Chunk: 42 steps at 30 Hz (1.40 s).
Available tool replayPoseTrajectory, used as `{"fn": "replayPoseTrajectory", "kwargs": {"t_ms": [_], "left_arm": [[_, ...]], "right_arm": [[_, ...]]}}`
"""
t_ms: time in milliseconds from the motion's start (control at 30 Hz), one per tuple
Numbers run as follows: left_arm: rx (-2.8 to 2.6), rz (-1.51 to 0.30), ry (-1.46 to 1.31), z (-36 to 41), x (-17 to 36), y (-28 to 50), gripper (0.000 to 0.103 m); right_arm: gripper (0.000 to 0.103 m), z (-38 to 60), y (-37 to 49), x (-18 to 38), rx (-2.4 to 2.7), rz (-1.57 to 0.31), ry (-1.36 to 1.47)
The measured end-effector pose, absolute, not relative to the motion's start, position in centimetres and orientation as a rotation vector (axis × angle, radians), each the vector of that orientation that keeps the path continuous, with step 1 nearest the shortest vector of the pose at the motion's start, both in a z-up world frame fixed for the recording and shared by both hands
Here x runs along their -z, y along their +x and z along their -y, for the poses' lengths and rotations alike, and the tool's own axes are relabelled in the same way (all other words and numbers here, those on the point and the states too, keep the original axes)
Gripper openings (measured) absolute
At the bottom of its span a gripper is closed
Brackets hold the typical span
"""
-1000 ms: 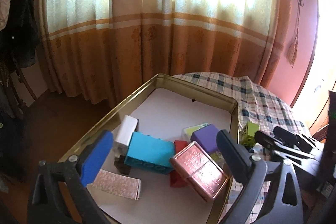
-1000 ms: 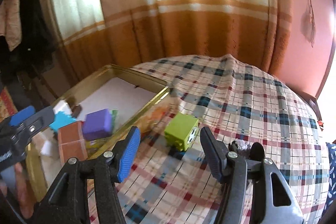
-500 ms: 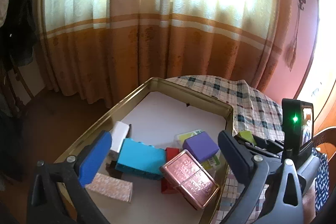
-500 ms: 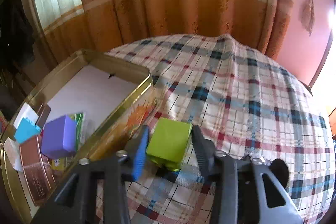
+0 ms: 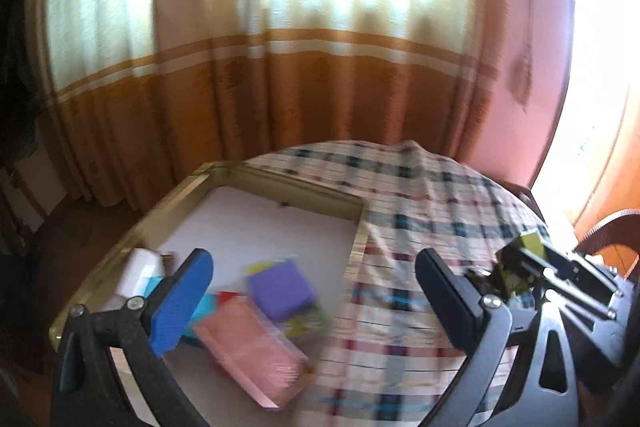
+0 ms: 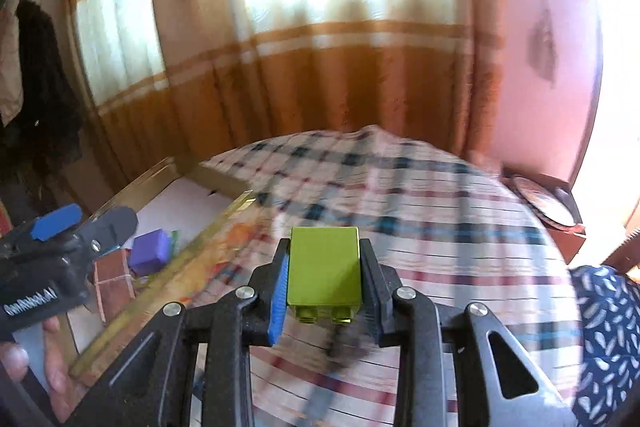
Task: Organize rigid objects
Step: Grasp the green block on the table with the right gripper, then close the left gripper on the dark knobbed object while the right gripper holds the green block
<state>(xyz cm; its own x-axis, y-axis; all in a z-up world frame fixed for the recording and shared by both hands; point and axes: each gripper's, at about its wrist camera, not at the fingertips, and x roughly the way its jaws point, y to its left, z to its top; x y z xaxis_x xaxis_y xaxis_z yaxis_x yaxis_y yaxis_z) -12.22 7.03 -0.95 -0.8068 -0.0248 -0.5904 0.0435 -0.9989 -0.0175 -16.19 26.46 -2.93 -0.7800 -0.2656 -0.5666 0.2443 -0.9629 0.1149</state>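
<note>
My right gripper (image 6: pixel 325 259) is shut on a lime-green block (image 6: pixel 325 269), held just above the plaid tablecloth (image 6: pixel 420 219); the same green block (image 5: pixel 528 247) shows at the right edge of the left wrist view. My left gripper (image 5: pixel 316 275) stands open with nothing between its fingers, over the right rim of the gold tray (image 5: pixel 176 199). In the tray lie a purple block (image 5: pixel 280 289), a pink tin (image 5: pixel 252 347), a white block (image 5: pixel 138 269) and a teal block, partly hidden behind the blue pad.
Orange and cream curtains hang behind the round table. The tray's gold rim (image 6: pixel 192 255) runs along the left of the right wrist view, with a hand (image 6: pixel 52 371) below it. A dark plate (image 6: pixel 544 205) rests on a side stand at right.
The right gripper closed on the green block and raised it off the cloth. The left gripper swung right, from above the tray's blocks to over its right rim and the cloth.
</note>
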Motion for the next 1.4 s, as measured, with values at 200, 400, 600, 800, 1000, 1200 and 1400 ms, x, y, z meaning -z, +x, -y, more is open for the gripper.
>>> {"fn": "replayPoseTrajectory", "kwargs": {"t_ms": [200,400,600,800,1000,1200,1400], "left_arm": [[3.033,0.077,1.054,-13.6,3.2,-13.3,0.103],[3.079,0.128,1.121,-17.5,4.7,-13.7,0.103],[3.092,0.124,1.16,-19.3,5.3,-14.6,0.103],[3.072,0.153,1.204,-20.3,6.4,-15.3,0.102],[3.059,0.147,1.273,-20.6,7.2,-16.1,0.096],[3.061,0.14,1.316,-20.8,7.6,-16.8,0.069],[3.077,0.11,1.404,-20.6,8.2,-17.2,0.046]], "right_arm": [[0.034,-31.7,-17.3,4.5,2.826,0.171,0.939],[0.034,-34.2,-18.0,5.1,2.88,0.234,0.956],[0.034,-34.7,-17.9,5.1,2.897,0.237,0.944],[0.034,-34.7,-18.0,5.2,2.892,0.244,0.938],[0.034,-34.6,-17.8,5.3,2.889,0.246,0.929],[0.034,-34.6,-17.9,5.4,2.879,0.26,0.933],[0.034,-33.7,-17.6,5.3,2.883,0.216,0.904]]}}
